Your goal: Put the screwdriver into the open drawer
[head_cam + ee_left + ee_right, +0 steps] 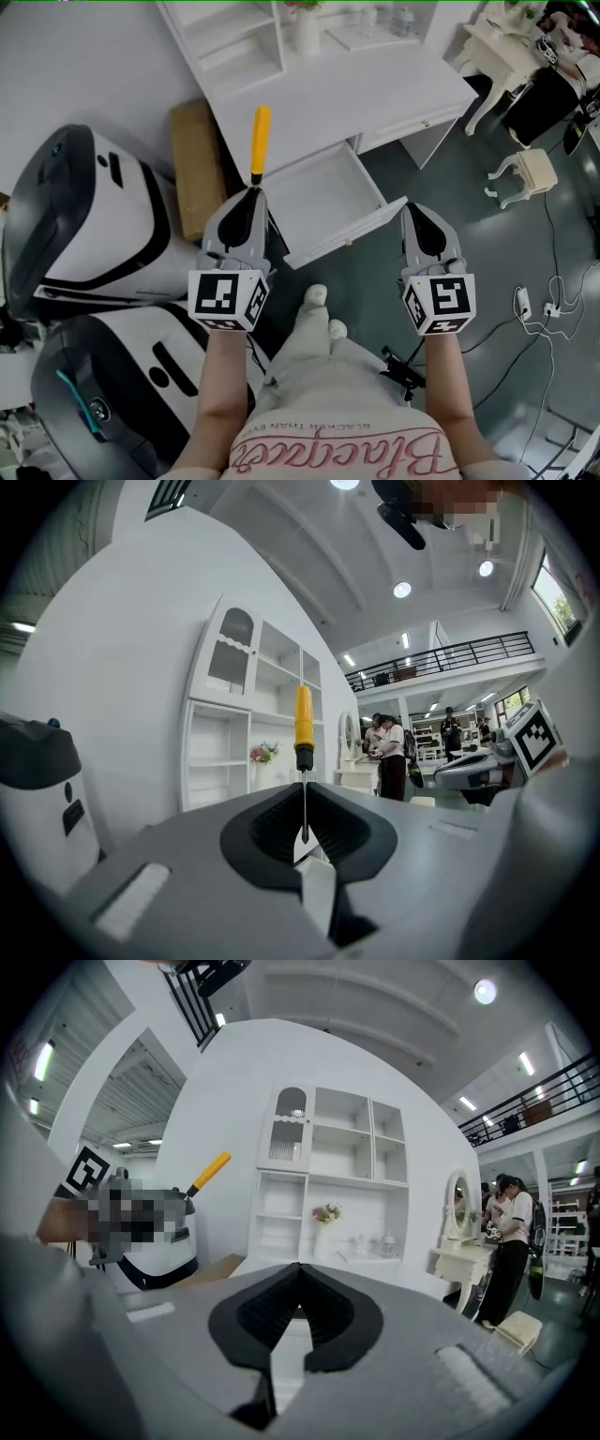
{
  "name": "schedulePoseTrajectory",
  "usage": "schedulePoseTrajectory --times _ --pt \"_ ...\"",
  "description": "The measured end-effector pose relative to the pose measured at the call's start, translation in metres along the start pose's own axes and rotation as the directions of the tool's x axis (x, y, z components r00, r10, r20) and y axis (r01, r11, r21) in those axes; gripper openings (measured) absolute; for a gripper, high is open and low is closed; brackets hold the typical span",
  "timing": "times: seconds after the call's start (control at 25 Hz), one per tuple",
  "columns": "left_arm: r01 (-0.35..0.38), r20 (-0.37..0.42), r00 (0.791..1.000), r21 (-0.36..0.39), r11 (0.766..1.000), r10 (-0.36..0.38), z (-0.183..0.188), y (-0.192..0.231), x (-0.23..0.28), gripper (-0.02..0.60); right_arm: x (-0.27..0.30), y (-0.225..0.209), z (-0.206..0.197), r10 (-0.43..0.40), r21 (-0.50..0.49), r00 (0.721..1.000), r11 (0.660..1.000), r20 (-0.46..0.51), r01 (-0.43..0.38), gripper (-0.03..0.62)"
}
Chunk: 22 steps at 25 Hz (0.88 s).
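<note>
Yellow on the handle of the screwdriver (261,141), black at the collar, thin bare metal for the shaft. Tip of that shaft nipped between the closed jaws of the left gripper (249,199), with the handle standing clear beyond them and pointing away from the person. Seen from the head view, handle above the white desk (375,94), just left of the back corner of the drawer (323,187); not inside it. Drawer pulled fully out toward the person, pale and bare within. Right gripper (412,212) just beside the drawer's right front corner, apart from the left one, jaws pressed together on nothing. White shelves (234,37) at the back of the desk, a small vase of flowers among them. Brown box (197,164) on the floor left of the desk, beside two white-and-black machines (94,216). Small white stool (534,171) well off to the right on the dark floor. Several people (389,752) standing far off in the left gripper view.
</note>
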<state>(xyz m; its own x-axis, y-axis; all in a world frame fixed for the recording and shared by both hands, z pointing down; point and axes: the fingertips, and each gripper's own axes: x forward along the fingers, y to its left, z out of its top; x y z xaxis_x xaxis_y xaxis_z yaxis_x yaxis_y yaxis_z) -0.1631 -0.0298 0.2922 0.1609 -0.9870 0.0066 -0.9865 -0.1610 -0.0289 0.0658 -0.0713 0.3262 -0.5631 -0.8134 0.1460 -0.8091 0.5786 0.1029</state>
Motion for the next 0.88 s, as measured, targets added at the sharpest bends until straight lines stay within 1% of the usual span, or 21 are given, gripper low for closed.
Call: schedulePoseTrajectory --times 0.2,0.36,0.52,0.64,0.88 --pt "0.083 -0.027 0.996 -0.010 0.996 -0.083 -0.008 0.008 0.041 0.038 0.018 -0.005 -0.008 -0.058 0.022 0.998 0.998 -0.039 0.059 0.002" --pt "0.159 -0.035 0.987 -0.009 0.987 -0.159 -0.010 0.003 0.076 0.038 0.029 -0.014 -0.015 -0.108 0.042 0.992 0.993 -0.070 0.111 0.002" --pt "0.217 -0.030 0.976 -0.006 0.976 -0.217 -0.008 0.002 0.103 0.038 0.039 -0.024 -0.012 -0.158 0.048 0.984 0.986 -0.077 0.162 0.002" --pt "0.237 -0.021 0.971 -0.010 0.971 -0.237 -0.007 0.004 0.117 0.038 0.047 -0.031 -0.009 -0.181 0.047 0.980 0.981 -0.082 0.186 0.002" --pt "0.244 -0.016 0.970 -0.014 0.970 -0.244 -0.011 0.011 0.129 0.038 0.069 -0.035 -0.008 -0.180 0.050 0.979 0.981 -0.096 0.185 0.002"
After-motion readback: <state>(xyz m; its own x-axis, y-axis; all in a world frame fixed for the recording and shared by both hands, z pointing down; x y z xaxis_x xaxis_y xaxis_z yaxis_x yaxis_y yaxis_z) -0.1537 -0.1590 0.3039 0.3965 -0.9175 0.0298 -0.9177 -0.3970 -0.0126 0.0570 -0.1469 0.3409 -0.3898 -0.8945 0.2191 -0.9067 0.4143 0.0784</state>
